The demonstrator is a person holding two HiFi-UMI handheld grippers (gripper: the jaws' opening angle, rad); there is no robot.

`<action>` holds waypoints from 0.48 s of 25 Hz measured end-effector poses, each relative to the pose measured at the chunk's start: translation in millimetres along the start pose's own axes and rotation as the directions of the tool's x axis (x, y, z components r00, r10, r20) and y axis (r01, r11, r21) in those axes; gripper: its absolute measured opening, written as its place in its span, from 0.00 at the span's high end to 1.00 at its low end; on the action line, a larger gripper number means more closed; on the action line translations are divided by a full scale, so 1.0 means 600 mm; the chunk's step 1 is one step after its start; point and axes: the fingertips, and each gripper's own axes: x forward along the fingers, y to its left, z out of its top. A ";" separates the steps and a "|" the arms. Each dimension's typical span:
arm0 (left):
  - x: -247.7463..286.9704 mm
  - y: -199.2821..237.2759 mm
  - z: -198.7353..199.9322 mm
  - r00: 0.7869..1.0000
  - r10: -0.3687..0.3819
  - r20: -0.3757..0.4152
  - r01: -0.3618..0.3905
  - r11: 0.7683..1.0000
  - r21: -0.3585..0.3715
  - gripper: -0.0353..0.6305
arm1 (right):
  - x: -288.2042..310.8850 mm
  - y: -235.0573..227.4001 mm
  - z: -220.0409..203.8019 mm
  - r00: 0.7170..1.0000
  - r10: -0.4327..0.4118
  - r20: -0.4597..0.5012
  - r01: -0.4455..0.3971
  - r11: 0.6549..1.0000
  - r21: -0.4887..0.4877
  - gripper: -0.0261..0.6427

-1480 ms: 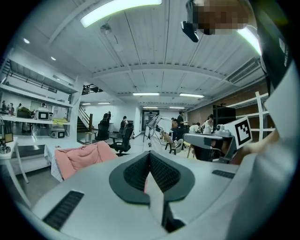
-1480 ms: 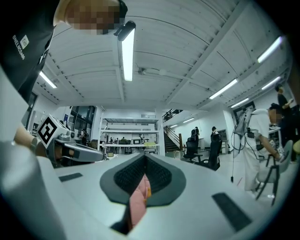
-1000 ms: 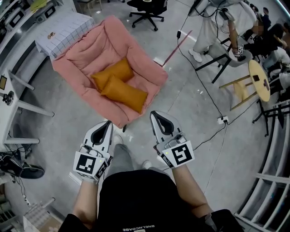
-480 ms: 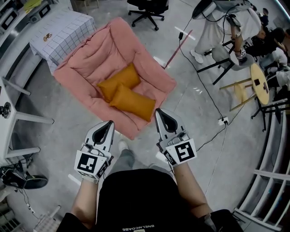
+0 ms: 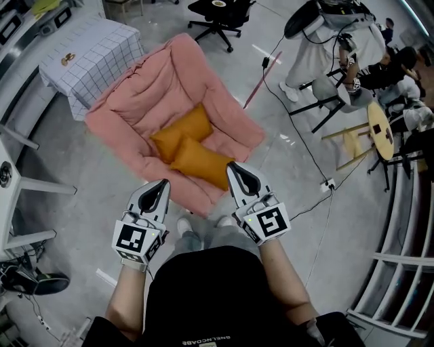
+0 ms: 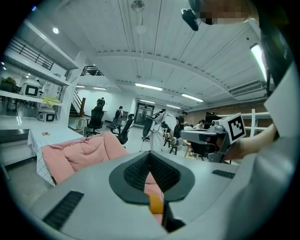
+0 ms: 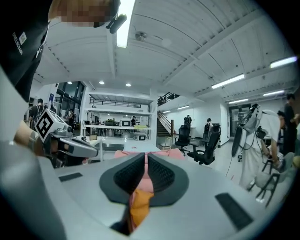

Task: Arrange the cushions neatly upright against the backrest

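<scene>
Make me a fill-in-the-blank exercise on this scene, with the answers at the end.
1. The sofa is ____ in colour.
2. The number of orange cushions lying on its seat is ____.
3. The left tongs and right tongs are both empty and ____ (open or shut).
Missing words: pink; two; shut.

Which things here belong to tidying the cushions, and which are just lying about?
For the job: rear orange cushion, front orange cushion, pink armchair, left gripper, right gripper, both shut.
Just lying about: checked table, office chair, wooden stool, power strip.
</scene>
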 end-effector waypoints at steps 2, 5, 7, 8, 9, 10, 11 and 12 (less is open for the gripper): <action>0.002 0.010 -0.001 1.000 0.006 0.006 -0.006 1.000 -0.006 0.93 | 0.011 -0.001 -0.001 1.000 0.008 -0.014 -0.008 1.000 -0.006 0.94; 0.001 0.027 -0.001 0.999 0.036 0.011 -0.036 0.999 -0.006 0.93 | 0.025 -0.003 -0.008 0.999 0.019 -0.042 -0.020 1.000 -0.019 0.93; 0.003 0.039 -0.008 0.998 0.061 -0.001 -0.061 0.998 -0.011 0.93 | 0.035 -0.007 -0.017 0.998 0.031 -0.063 -0.032 0.999 -0.027 0.92; 0.004 0.043 -0.013 0.997 0.071 -0.012 -0.072 0.997 -0.015 0.93 | 0.041 -0.010 -0.022 0.997 0.037 -0.070 -0.039 0.999 -0.024 0.91; 0.007 0.047 -0.017 0.996 0.082 -0.021 -0.082 0.996 -0.016 0.93 | 0.046 -0.013 -0.027 0.996 0.045 -0.077 -0.047 0.999 -0.019 0.89; 0.010 0.051 -0.020 0.995 0.095 -0.024 -0.096 0.995 -0.016 0.93 | 0.053 -0.016 -0.034 0.995 0.056 -0.086 -0.057 0.998 -0.018 0.86; 0.013 0.057 -0.022 0.994 0.110 -0.025 -0.110 0.994 -0.013 0.93 | 0.059 -0.018 -0.042 0.993 0.068 -0.098 -0.070 0.997 -0.020 0.84; 0.017 0.061 -0.026 0.992 0.124 -0.029 -0.125 0.992 -0.010 0.93 | 0.066 -0.020 -0.051 0.990 0.083 -0.111 -0.086 0.996 -0.023 0.82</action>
